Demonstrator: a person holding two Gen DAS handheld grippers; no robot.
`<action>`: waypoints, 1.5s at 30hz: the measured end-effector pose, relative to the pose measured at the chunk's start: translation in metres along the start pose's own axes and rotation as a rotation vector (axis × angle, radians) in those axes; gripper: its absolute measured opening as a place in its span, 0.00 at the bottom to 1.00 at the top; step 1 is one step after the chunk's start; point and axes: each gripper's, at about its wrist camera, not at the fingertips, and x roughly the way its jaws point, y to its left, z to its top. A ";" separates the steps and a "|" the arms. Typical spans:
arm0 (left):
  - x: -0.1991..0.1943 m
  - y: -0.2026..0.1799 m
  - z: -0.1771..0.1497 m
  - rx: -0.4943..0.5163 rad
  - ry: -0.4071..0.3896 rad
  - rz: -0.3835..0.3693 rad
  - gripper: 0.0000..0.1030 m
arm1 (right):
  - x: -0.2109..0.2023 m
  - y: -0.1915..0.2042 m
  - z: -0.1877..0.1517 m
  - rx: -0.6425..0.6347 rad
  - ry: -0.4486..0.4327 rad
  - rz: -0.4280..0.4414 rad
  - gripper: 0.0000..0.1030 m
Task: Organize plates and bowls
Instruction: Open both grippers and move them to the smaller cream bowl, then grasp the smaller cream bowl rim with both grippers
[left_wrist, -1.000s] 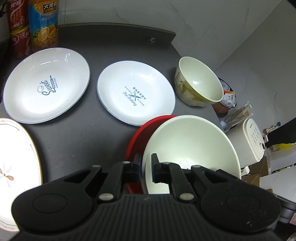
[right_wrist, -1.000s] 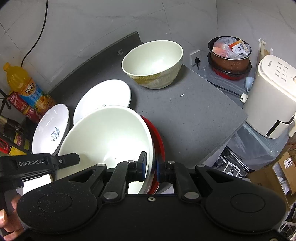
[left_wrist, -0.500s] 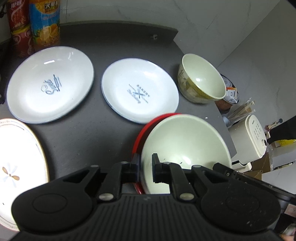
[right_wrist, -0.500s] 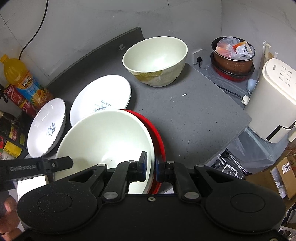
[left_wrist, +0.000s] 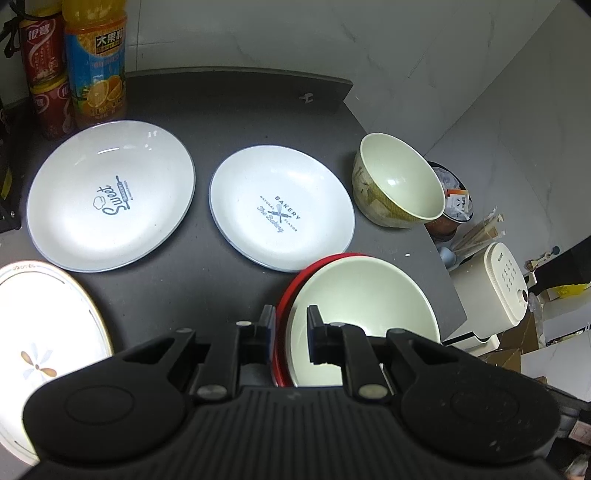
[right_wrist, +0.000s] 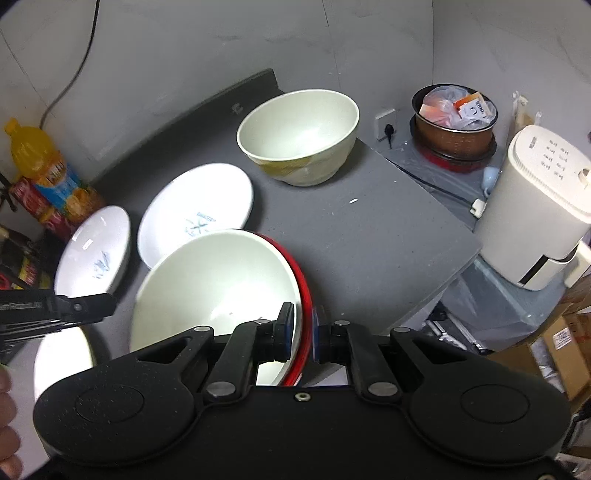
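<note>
A cream bowl (left_wrist: 365, 295) nested in a red plate (left_wrist: 286, 299) sits at the dark table's near right. The right gripper (right_wrist: 303, 328) is shut on the pair's right rim. My left gripper (left_wrist: 291, 326) straddles the left rim with its jaws slightly apart, and a sliver of gap shows at the inner pad. Whether the stack rests on the table I cannot tell. Farther back lie a "Sweet" plate (left_wrist: 110, 195), a "Bakery" plate (left_wrist: 280, 218) and a second cream bowl (left_wrist: 399, 181). A gold-rimmed flower plate (left_wrist: 37, 350) lies near left.
A juice bottle (left_wrist: 96, 62) and red cans (left_wrist: 44, 74) stand at the back left. The table edge (right_wrist: 436, 273) drops off to the right, above a white appliance (right_wrist: 539, 206) and a pot of packets (right_wrist: 454, 122). A hand (right_wrist: 7, 424) shows at the left.
The left gripper's jaws have widened a little around the rim. The left wrist view has drawn back slightly, so the plates sit lower in it. The right grip is unchanged.
</note>
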 end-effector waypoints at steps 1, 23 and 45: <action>0.001 0.000 0.001 -0.002 0.001 0.002 0.16 | 0.001 0.000 0.000 -0.002 0.002 -0.001 0.10; 0.024 -0.053 0.042 0.045 -0.070 0.086 0.70 | 0.003 -0.043 0.052 0.076 -0.074 0.049 0.72; 0.090 -0.097 0.104 -0.049 -0.116 0.104 0.70 | 0.068 -0.072 0.131 -0.002 -0.058 0.091 0.70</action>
